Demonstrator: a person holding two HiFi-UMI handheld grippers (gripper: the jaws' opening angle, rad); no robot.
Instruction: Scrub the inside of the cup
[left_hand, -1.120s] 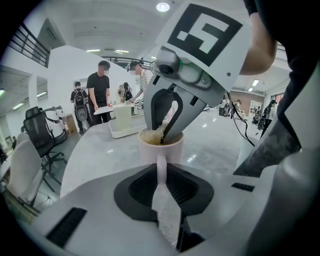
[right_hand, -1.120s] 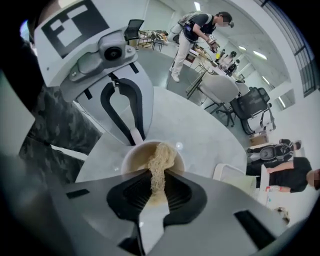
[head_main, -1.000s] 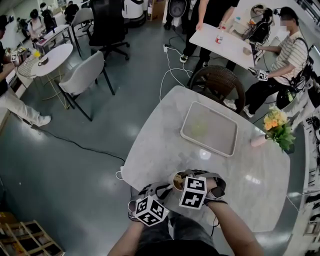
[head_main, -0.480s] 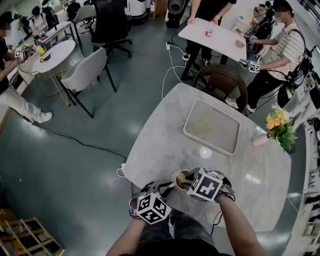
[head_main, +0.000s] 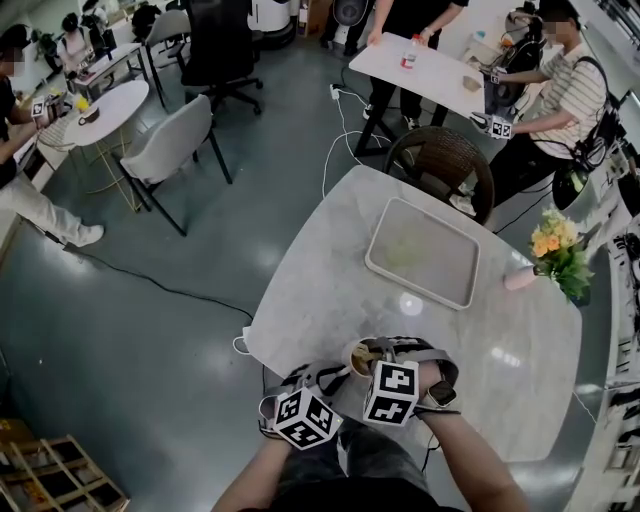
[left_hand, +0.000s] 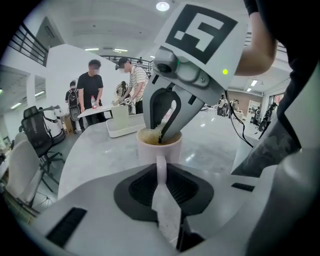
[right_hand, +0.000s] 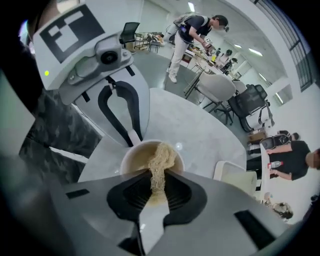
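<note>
Cup (head_main: 360, 357) stands at the near edge of the marble table (head_main: 330, 270), just in front of the person and well apart from the white tray (head_main: 420, 290) further back. The left claw (left_hand: 161, 186) is almost shut, its jaws pressed on the cup's handle (left_hand: 161, 167), and it holds the cup upright. The right claw (right_hand: 157, 186) points steeply down into the mouth of the cup. Its jaws are closed narrow on a tan fibrous scrubbing pad (right_hand: 161, 160), and the free end of the pad lies against the inner wall near the rim.

What has changed is only on the right side. Half a second ago the marker cube (head_main: 392, 392) of the right claw was tilted and stood further right over the cup. Now it has swung back toward the person and faces the head camera more squarely. The left claw and the cup have kept their place.

I judge this to be one stroke of the scrubbing, so the task is in progress. How clean the inside is I cannot tell, because the pad and the claw cover most of it. The next stroke probably needs the pad to go deeper, toward the bottom.
</note>
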